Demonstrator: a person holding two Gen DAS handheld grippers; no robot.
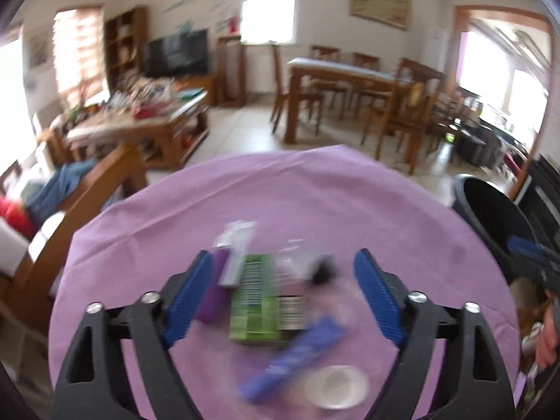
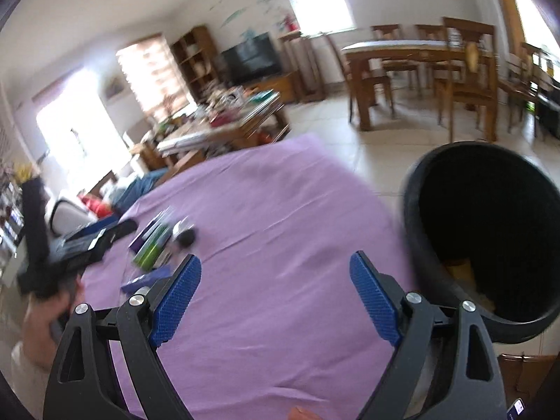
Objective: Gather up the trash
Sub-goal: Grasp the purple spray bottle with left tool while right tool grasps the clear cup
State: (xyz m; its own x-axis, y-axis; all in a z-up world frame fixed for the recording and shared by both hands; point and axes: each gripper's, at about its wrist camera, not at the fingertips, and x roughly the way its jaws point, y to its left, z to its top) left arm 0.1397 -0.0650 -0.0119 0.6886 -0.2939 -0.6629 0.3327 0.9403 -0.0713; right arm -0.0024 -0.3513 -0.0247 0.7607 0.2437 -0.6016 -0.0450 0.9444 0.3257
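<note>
A pile of trash lies on the purple tablecloth (image 1: 280, 189): a green box (image 1: 255, 301), a purple tube (image 1: 213, 290), a grey-white carton (image 1: 236, 252), a blue wrapper (image 1: 294, 353), a dark lump (image 1: 323, 271) and a white lid (image 1: 336, 385). My left gripper (image 1: 281, 290) is open and hovers over the pile, empty. My right gripper (image 2: 274, 294) is open and empty above bare cloth (image 2: 280, 217), beside the black trash bin (image 2: 490, 231). The pile shows blurred at the left of the right wrist view, with the green box (image 2: 152, 250). The left gripper's body (image 2: 70, 248) is there too.
The black bin (image 1: 490, 217) stands off the table's right edge. A cluttered wooden coffee table (image 1: 140, 112), a dining table with chairs (image 1: 353, 84) and a TV (image 1: 176, 52) stand beyond on tiled floor. A sofa with clothes (image 1: 45, 196) is at left.
</note>
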